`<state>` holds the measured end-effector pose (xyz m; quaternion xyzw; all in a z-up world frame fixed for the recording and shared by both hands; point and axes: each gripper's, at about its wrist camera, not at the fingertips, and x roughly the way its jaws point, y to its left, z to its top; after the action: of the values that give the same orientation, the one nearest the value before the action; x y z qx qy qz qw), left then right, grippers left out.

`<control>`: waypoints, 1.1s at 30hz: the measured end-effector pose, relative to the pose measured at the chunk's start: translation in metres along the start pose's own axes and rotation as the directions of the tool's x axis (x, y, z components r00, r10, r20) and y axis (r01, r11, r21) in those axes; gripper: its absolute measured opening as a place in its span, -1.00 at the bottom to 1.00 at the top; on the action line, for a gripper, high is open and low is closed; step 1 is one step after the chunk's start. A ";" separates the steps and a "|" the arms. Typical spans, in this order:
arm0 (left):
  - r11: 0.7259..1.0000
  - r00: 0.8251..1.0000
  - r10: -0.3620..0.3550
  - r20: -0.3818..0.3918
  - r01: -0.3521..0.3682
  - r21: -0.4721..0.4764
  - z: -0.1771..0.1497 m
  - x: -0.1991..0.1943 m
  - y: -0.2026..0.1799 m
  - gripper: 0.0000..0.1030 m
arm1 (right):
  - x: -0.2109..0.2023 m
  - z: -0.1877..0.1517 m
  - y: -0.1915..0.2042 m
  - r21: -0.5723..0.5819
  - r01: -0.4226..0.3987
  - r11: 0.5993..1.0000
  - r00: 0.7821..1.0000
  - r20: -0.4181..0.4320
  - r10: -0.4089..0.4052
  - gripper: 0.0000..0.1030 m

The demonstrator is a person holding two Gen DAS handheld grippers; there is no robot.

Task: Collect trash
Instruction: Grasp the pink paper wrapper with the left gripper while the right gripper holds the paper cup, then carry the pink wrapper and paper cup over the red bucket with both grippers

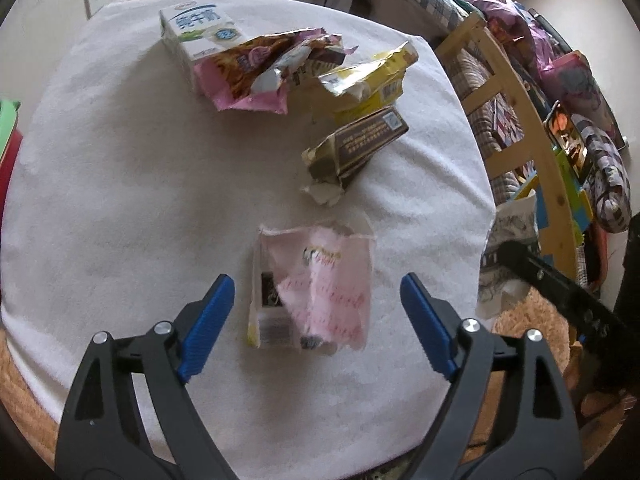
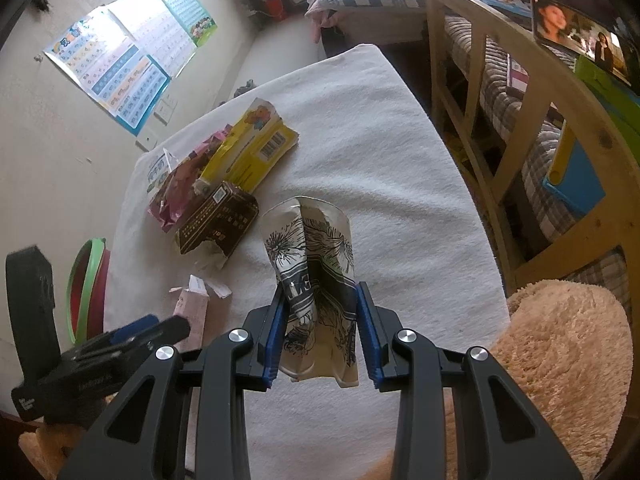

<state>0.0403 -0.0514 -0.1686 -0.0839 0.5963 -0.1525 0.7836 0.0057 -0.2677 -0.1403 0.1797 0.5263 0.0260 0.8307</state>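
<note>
Fuzzy white cloth (image 1: 120, 200): L fingers (image 1: 224, 304) apart w/ pink carton (image 1: 316, 296) between; R fingers (image 2: 276, 332) pinching crumpled paper cup (image 2: 316, 264).

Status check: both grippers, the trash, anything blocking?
Left gripper open over the pink carton, not gripping. Right gripper shut on the crumpled paper cup. More wrappers piled beyond; path clear.

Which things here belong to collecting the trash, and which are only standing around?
Job:
- pink carton, under the open left gripper
- printed bag, held by right gripper
- brown box
- yellow wrapper
- milk carton

Not:
- wall posters
- wooden rack
</note>
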 end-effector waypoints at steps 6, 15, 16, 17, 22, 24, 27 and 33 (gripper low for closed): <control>1.000 0.998 0.017 -0.061 -0.016 0.014 0.000 0.022 -0.003 0.28 | 0.003 -0.003 0.005 -0.016 0.000 1.000 1.000 -0.009 0.000 -0.36; 0.998 0.999 0.021 -0.028 -0.020 0.053 -0.001 0.011 0.001 -0.39 | 0.008 -0.005 0.013 -0.043 0.000 0.999 1.000 -0.025 -0.002 -0.36; 0.998 1.000 0.020 -0.020 -0.018 0.056 -0.001 0.009 0.001 -0.40 | 0.007 -0.005 0.014 -0.047 0.001 0.999 1.000 -0.023 -0.002 -0.36; 0.998 1.000 0.019 -0.011 -0.018 0.060 -0.001 0.006 0.000 -0.41 | 0.007 -0.005 0.015 -0.051 0.003 0.999 1.000 -0.022 -0.004 -0.36; 0.997 1.000 0.014 0.003 -0.014 0.071 -0.002 -0.003 0.002 -0.41 | 0.007 -0.005 0.018 -0.058 0.006 0.998 1.000 -0.023 -0.007 -0.36; 0.997 1.000 0.017 0.002 -0.017 0.077 -0.002 -0.004 0.003 -0.40 | 0.006 -0.005 0.018 -0.057 0.007 0.998 1.000 -0.020 -0.009 -0.36; 0.996 0.999 0.033 -0.013 -0.032 0.087 -0.005 -0.002 0.005 -0.21 | 0.005 -0.005 0.016 -0.052 0.010 0.999 1.000 -0.018 -0.011 -0.36; 0.999 0.999 0.030 -0.019 -0.029 0.039 -0.007 0.000 0.017 -0.02 | 0.006 -0.005 0.019 -0.057 0.012 0.998 1.000 -0.022 -0.013 -0.36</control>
<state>0.0363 -0.0350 -0.1755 -0.0583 0.6020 -0.1535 0.7814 0.0064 -0.2474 -0.1414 0.1522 0.5355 0.0378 0.8298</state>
